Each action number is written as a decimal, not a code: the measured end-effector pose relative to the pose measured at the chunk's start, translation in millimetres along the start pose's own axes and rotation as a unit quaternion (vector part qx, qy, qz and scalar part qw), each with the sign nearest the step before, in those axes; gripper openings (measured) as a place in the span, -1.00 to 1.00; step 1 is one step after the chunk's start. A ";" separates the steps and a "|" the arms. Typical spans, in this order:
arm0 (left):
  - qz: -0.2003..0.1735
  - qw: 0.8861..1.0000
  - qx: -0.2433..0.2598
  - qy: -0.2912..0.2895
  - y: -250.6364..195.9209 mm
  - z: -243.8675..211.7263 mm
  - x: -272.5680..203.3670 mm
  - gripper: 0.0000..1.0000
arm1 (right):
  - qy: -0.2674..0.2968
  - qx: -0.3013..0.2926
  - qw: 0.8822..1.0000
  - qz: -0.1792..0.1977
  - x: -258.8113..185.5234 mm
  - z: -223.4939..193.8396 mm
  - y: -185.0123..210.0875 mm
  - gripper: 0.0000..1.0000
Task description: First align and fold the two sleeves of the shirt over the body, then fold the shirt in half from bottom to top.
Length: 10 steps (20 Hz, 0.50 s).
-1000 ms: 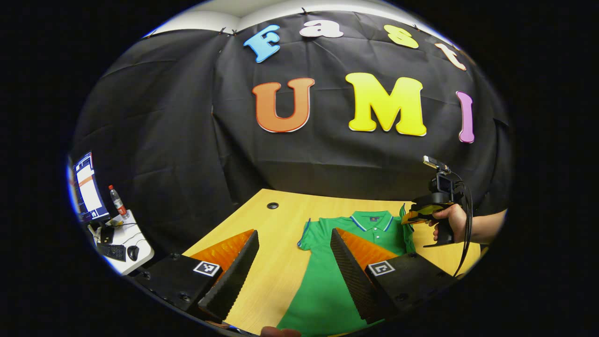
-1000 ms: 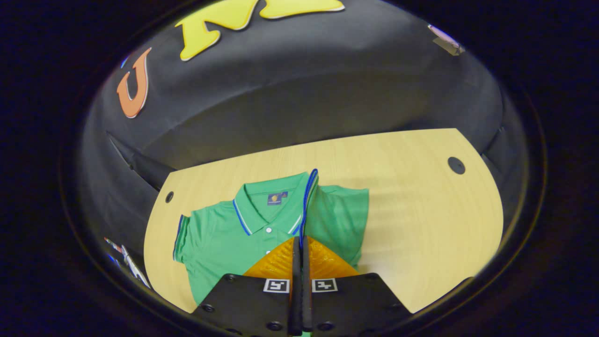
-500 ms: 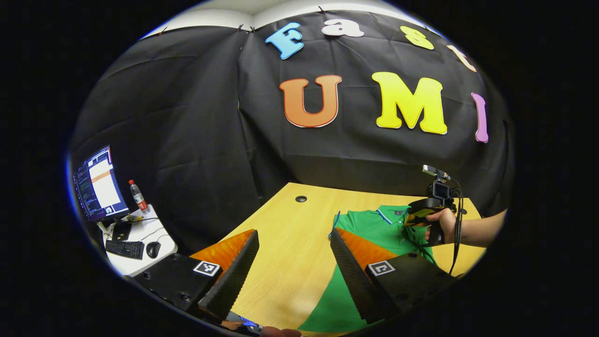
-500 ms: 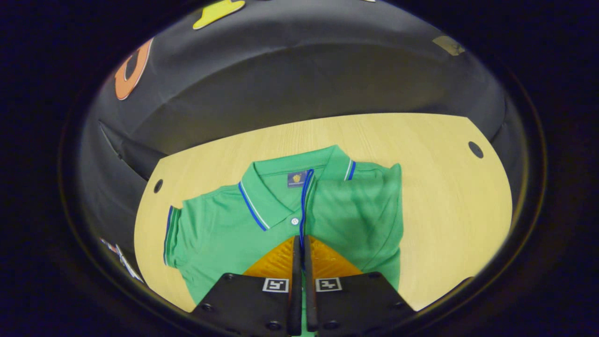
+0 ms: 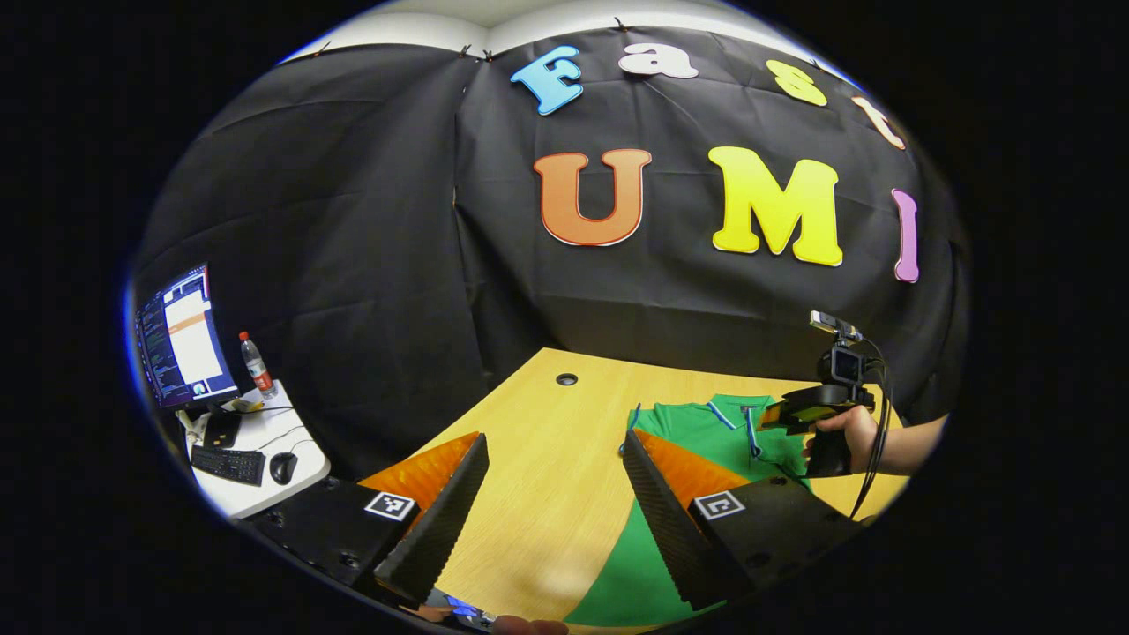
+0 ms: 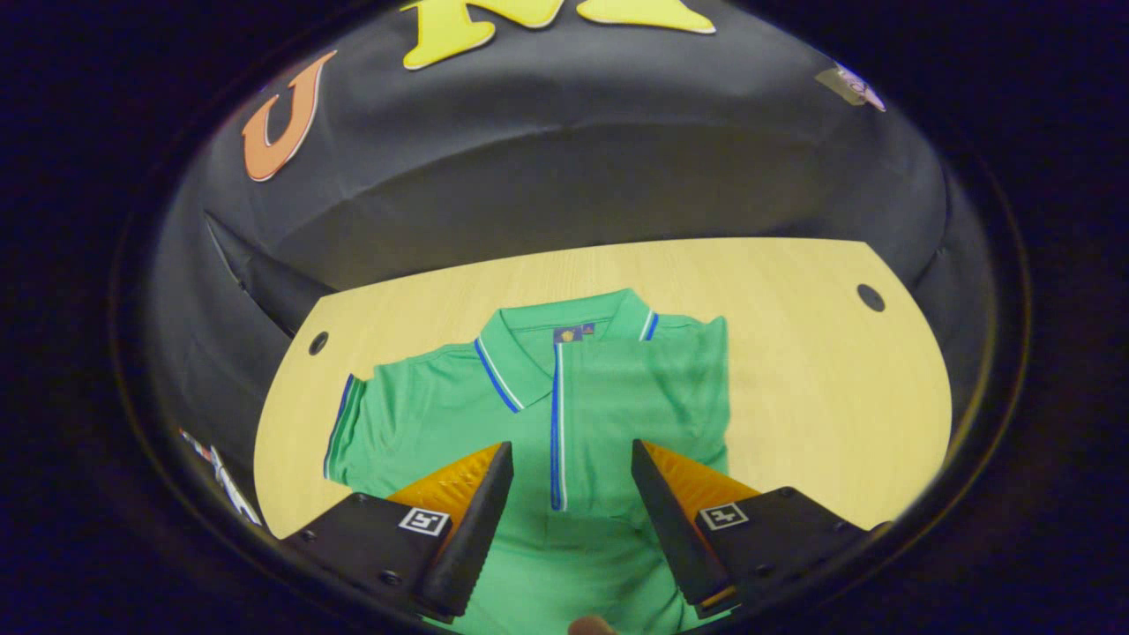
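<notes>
Letting go now: my right gripper (image 6: 564,503) just opened, dropping the right sleeve (image 6: 639,397) flat across the shirt (image 6: 423,423) on the table (image 6: 820,388). Left gripper (image 5: 556,503) hangs open, left sleeve (image 6: 348,428) next I guess.

A green polo shirt (image 6: 529,414) lies flat on the pale wooden table (image 6: 820,370), one sleeve folded across its body (blue-striped cuff at centre); the right gripper (image 6: 564,503) gapes above it.

bare table (image 6: 820,370) R of shirt (image 6: 617,397)
</notes>
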<state>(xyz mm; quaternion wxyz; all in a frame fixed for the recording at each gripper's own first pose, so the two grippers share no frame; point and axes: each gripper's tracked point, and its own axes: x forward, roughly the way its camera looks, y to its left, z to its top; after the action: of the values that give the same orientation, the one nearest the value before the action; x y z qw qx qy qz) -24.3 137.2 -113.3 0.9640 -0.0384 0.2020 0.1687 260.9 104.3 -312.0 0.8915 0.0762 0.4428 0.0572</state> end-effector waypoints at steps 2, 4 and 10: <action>-0.018 1.000 0.000 0.000 -8.9 4.1 7.0 0.97 | -0.014 -0.015 1.000 -0.001 -26.4 0.3 -9.4 0.75; -0.037 0.999 0.009 0.001 -17.1 7.6 17.4 0.97 | -0.031 -0.016 0.999 -0.001 -54.8 5.8 -20.0 0.75; -0.151 0.988 0.030 0.025 -69.8 7.2 76.6 0.98 | -0.138 -0.049 0.989 0.028 -176.1 39.9 -58.5 0.75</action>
<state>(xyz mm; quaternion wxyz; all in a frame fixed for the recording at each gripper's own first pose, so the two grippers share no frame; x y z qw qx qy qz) 68.2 96.3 -137.1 0.9737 -0.0438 0.2233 0.0144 188.9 13.6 -161.6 0.9449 0.0516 0.3095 0.0931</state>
